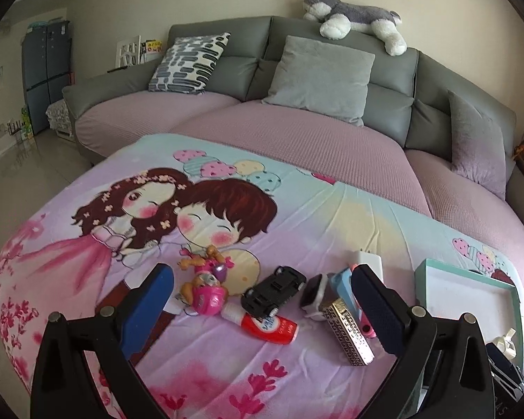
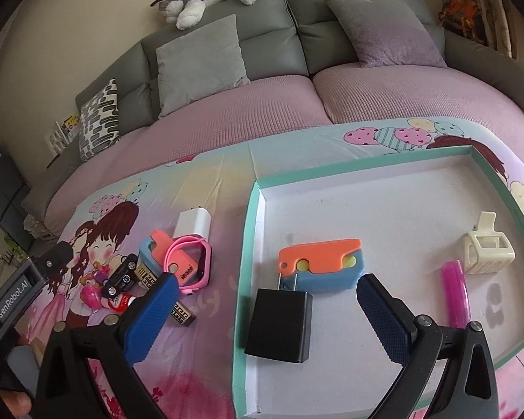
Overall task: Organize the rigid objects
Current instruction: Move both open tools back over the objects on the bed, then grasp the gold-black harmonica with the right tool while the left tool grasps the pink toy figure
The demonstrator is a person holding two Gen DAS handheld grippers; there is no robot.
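A pile of small items lies on the cartoon-print cloth: a pink puppy toy [image 1: 206, 289], a black toy car [image 1: 274, 289], a red-and-white bottle [image 1: 269, 326], a grey watch [image 1: 314, 293] and a gold patterned box [image 1: 349, 335]. My left gripper [image 1: 262, 300] hangs open over them, holding nothing. The teal-rimmed tray [image 2: 251, 244] holds a black charger [image 2: 279, 321], an orange-and-blue toy [image 2: 321, 265], a pink tube [image 2: 456, 293] and a cream clip [image 2: 487, 248]. My right gripper [image 2: 269, 314] is open, with the black charger lying loose between its fingers in the view.
Left of the tray lie a white charger [image 2: 194, 223], a pink watch [image 2: 188, 262] and a second orange-and-blue toy [image 2: 157, 248]. A grey sofa [image 1: 332, 129] with cushions and a plush dog [image 1: 353, 17] stands behind the cloth. A tiled floor [image 1: 17, 174] lies at the left.
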